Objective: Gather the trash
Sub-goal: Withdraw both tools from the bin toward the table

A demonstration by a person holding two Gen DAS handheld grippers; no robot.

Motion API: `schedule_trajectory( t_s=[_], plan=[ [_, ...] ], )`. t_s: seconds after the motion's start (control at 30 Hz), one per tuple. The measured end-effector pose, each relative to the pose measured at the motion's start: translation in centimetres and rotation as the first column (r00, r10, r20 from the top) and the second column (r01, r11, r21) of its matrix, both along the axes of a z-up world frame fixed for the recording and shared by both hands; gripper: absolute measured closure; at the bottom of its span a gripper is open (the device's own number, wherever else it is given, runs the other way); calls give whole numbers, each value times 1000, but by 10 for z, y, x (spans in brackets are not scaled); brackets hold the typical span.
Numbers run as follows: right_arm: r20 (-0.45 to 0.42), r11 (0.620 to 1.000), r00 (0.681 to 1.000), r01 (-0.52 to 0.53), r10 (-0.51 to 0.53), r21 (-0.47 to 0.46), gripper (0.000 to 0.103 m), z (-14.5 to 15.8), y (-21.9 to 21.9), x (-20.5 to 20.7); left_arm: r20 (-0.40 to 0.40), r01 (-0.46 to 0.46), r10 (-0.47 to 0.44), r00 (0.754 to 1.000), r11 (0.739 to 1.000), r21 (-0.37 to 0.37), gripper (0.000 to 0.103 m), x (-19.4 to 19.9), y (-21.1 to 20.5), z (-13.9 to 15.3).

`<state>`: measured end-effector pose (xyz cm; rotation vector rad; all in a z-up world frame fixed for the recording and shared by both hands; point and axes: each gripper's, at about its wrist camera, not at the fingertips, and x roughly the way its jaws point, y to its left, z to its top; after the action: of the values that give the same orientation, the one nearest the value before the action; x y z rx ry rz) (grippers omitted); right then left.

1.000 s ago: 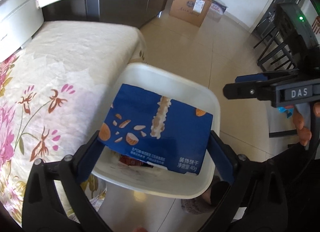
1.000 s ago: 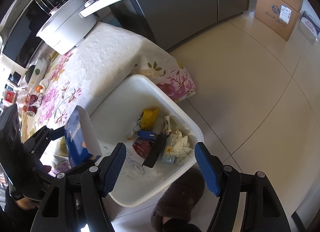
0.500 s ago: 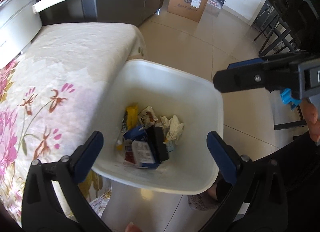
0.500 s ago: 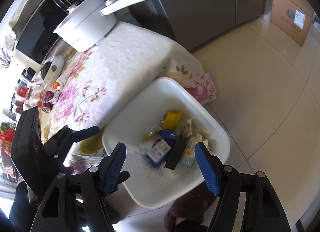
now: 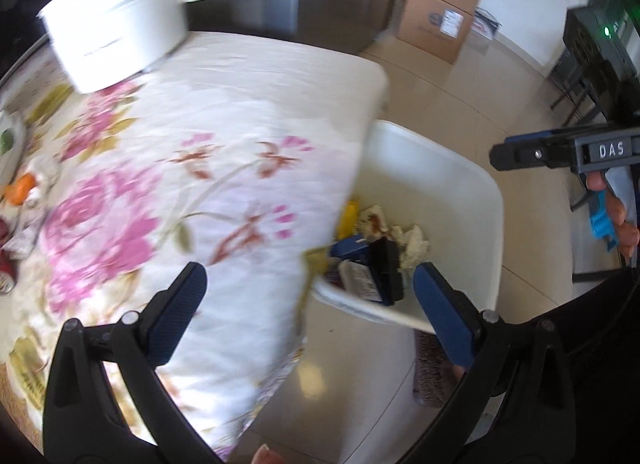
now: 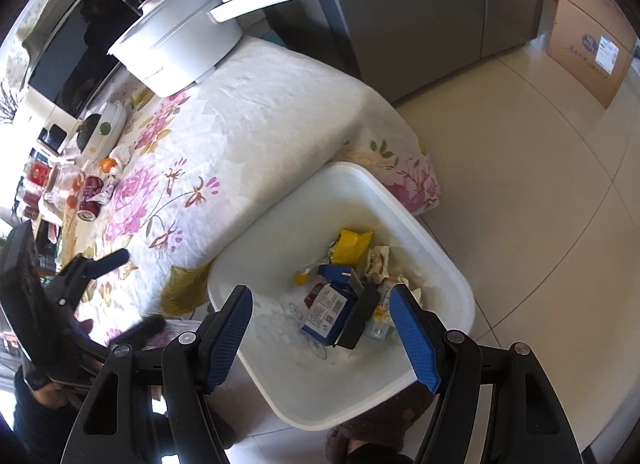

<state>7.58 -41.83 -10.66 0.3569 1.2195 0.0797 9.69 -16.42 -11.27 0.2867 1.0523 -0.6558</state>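
So the white trash bin [image 6: 436,256] is sitting on the floor right against the corner of the table, tucked under the hanging edge of the flowered tablecloth [image 6: 248,136]. I'm guessing that's on purpose, so stuff only has to travel a tiny bit off the table edge to go in.

Inside the bin there's a blue snack box [image 6: 330,312] lying on its side next to a black flat piece, with a yellow wrapper [image 6: 352,244] and some crumpled tissue behind them, toward the far wall of the bin. So a good chunk of the trash is in there.

The left gripper [image 5: 308,312] is hanging over the table edge just beside the bin, jaws spread wide with nothing between them, and that view is pretty smeared. The right gripper [image 6: 322,336] is hovering directly above the bin, tilted steeply down, jaws also apart and empty.

Away from the bin, at the far end of the table, there's more clutter: a red can [image 6: 90,200] with crumpled paper next to it, and a couple of small orange things I can't make out. My bet is that's what's left to collect, and the left gripper looks better placed for it. The big white pot [image 6: 176,48] with the long handle is also sitting back there, well away from the bin; probably not trash.
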Motion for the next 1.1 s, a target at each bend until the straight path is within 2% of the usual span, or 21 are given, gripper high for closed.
schedule_trajectory(
  t_s=[0.27,0.43,0.53,0.67,0.77,0.87,0.97,1.03,1.1],
  plan=[
    [21,997,997,-76,77,-6,30,11,48,25,15,-148,148,989,989,-18,1,16,64,15],
    [31,992,992,-125,125,-14,29,15,83,41,-8,-288,288,958,957,-35,1,27,119,22],
    [35,988,988,-153,153,-22,28,16,106,52,-6,-377,377,926,926,-35,1,32,153,26],
    [21,978,978,-204,205,-53,26,14,135,71,9,-510,510,860,860,-22,1,49,203,30],
    [21,969,971,-234,236,-75,26,15,154,89,12,-570,570,822,822,-4,1,69,236,27],
    [22,961,963,-265,268,-73,26,17,172,109,-9,-602,602,798,798,2,1,91,257,21],
    [31,944,950,-305,311,-128,26,19,195,132,-29,-628,628,778,778,-2,1,114,273,16],
    [39,935,942,-324,333,-147,26,18,210,146,-40,-644,644,764,765,-6,3,126,279,13],
    [40,930,936,-340,349,-140,26,15,225,161,-68,-652,650,757,759,-9,10,143,283,5]
  ],
)
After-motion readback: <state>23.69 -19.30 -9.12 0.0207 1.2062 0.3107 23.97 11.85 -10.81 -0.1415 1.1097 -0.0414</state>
